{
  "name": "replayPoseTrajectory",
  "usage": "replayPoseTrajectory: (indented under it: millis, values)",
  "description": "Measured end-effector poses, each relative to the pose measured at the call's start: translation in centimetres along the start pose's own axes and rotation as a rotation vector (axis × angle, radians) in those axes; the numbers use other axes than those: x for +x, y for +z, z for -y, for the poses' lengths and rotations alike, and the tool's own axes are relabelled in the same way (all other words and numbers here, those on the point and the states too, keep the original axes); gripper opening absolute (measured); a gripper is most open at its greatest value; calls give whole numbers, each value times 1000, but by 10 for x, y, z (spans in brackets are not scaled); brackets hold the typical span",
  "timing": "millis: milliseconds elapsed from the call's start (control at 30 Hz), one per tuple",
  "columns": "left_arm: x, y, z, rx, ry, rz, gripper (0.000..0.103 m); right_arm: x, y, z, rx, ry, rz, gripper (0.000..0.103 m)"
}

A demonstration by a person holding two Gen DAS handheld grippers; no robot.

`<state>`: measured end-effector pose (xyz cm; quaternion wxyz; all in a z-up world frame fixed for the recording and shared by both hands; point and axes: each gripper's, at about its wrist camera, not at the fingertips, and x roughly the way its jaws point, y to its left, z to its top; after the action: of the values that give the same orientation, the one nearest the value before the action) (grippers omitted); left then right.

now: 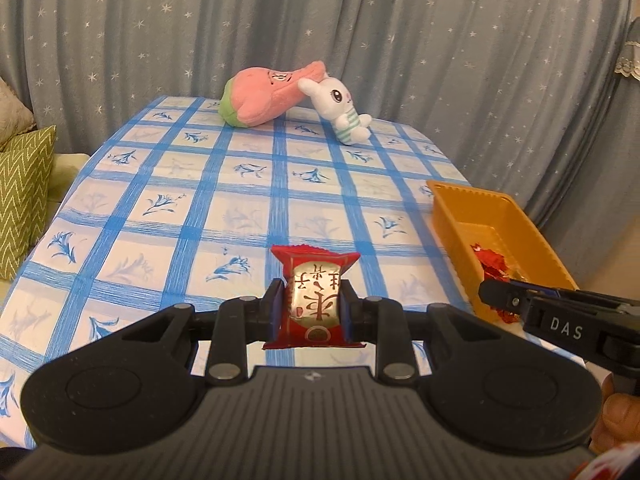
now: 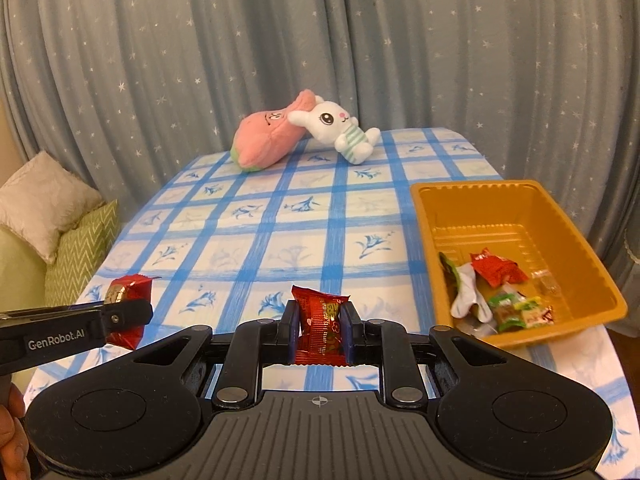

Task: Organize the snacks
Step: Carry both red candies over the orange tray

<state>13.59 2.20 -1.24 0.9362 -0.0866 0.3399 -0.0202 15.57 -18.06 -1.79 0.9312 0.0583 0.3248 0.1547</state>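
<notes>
My left gripper (image 1: pixel 312 308) is shut on a red and gold snack packet (image 1: pixel 314 296), held above the checked tablecloth. In the right wrist view that packet (image 2: pixel 126 300) shows at the left, held by the left gripper (image 2: pixel 128 314). My right gripper (image 2: pixel 320 328) is shut on a red snack packet (image 2: pixel 320 326) above the table's near edge. The right gripper (image 1: pixel 496 294) shows from the side in the left wrist view, over the orange tray (image 1: pixel 516 216). The orange tray (image 2: pixel 560 216) stands at the right and holds several wrapped snacks (image 2: pixel 496 272).
A pink plush toy (image 2: pixel 268 142) and a white rabbit plush (image 2: pixel 340 128) lie at the far end of the table (image 2: pixel 280 220). Cushions (image 2: pixel 60 220) sit beyond the table's left edge. A grey starred curtain hangs behind.
</notes>
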Motion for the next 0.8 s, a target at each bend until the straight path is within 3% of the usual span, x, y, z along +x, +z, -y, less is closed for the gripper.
replayPoseTrajectory:
  millis: [800]
  values:
    - [3, -10, 64, 69, -109, -41, 25, -47, -21, 50, 59, -100, 5, 22]
